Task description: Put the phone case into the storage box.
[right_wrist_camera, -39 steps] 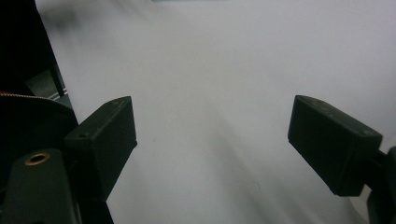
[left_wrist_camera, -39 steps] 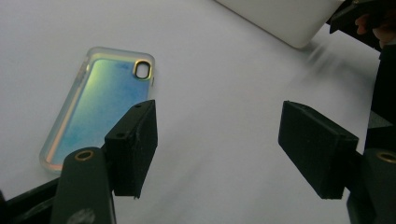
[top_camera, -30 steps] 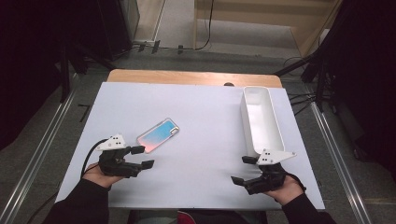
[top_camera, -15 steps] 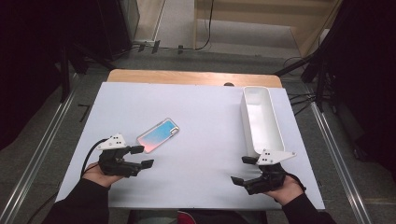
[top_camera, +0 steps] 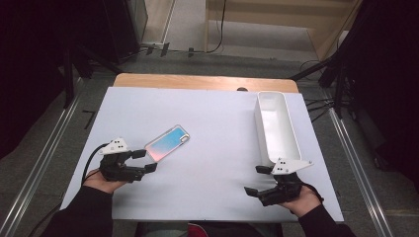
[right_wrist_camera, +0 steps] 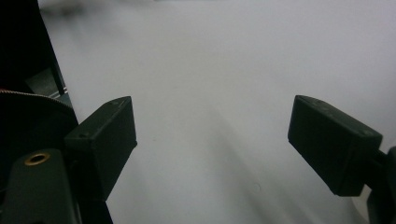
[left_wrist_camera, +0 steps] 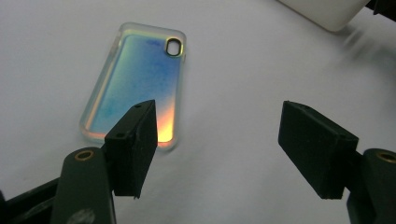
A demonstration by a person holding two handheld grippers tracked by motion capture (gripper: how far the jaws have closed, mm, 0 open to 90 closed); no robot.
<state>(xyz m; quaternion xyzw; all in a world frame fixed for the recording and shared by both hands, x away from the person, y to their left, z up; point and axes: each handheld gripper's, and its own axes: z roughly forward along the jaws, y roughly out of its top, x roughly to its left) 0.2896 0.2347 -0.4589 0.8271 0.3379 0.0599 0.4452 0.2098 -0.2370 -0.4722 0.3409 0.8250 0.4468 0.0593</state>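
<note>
An iridescent phone case (top_camera: 167, 142) lies flat on the white table top (top_camera: 212, 128), left of centre, its camera hole at the far end. My left gripper (top_camera: 146, 160) rests near the front left edge, open, its jaws just short of the case's near end. In the left gripper view the case (left_wrist_camera: 135, 93) sits ahead and left, partly behind the left jaw, with nothing between the jaws. My right gripper (top_camera: 256, 180) is open at the front right, pointing left over bare table, as the right gripper view (right_wrist_camera: 212, 149) confirms.
A long white tray (top_camera: 275, 129) stands empty at the right side, just beyond my right hand; its corner (left_wrist_camera: 327, 11) shows in the left gripper view. A wooden strip (top_camera: 205, 82) borders the table's far edge. Dark stands and cables surround the table.
</note>
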